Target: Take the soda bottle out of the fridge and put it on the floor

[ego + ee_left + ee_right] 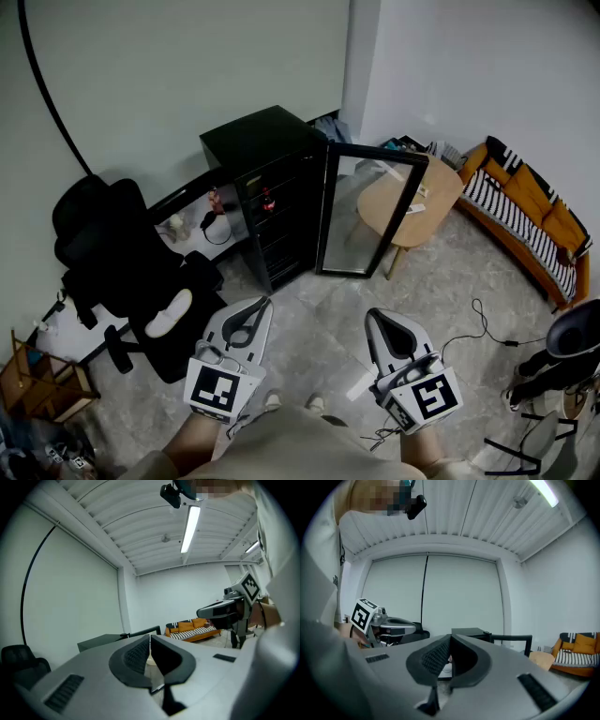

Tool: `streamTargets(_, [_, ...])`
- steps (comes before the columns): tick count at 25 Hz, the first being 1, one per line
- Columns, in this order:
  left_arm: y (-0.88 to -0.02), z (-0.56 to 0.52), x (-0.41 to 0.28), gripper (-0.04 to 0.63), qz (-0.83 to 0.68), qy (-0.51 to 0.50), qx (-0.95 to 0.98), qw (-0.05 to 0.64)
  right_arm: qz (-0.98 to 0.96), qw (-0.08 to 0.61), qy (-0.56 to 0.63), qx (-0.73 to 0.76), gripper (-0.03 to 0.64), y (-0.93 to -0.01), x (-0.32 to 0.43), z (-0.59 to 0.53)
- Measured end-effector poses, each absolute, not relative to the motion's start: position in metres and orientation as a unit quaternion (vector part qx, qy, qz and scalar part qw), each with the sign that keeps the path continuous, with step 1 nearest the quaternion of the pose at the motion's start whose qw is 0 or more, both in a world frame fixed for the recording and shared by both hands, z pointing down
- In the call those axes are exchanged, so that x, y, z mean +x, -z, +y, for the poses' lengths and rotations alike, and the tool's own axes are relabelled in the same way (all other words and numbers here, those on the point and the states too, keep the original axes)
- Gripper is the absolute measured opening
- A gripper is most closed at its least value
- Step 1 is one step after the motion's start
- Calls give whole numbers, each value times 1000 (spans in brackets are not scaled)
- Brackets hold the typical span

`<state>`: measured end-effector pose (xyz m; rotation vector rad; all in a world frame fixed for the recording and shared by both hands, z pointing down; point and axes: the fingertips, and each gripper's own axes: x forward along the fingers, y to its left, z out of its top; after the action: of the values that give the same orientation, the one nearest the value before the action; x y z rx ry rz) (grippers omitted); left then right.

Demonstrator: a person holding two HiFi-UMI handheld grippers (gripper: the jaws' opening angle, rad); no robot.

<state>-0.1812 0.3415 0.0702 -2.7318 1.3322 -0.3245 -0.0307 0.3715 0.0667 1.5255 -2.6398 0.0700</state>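
Left tongs (251,319) and right tongs (386,330) hanging closed, empty, near | soda bottle (268,200) sitting on far shelf inside open fridge (262,136) | likely stiff, slick, weighty; gripping mid-body looking safest

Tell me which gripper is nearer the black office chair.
The left gripper: it hangs beside the black office chair; the right gripper is farther off, nearer the open fridge door.
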Motion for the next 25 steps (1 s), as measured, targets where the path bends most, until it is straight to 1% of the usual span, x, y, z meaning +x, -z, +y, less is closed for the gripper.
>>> streamTargets(8, [-75, 333, -166, 11, 439, 97, -893, 29, -866, 24, -32, 498, -3, -65, -14, 361])
streamTargets(25, [-86, 331, -120, 11, 454, 109, -883, 36, -883, 41, -39, 467, -5, -88, 23, 353])
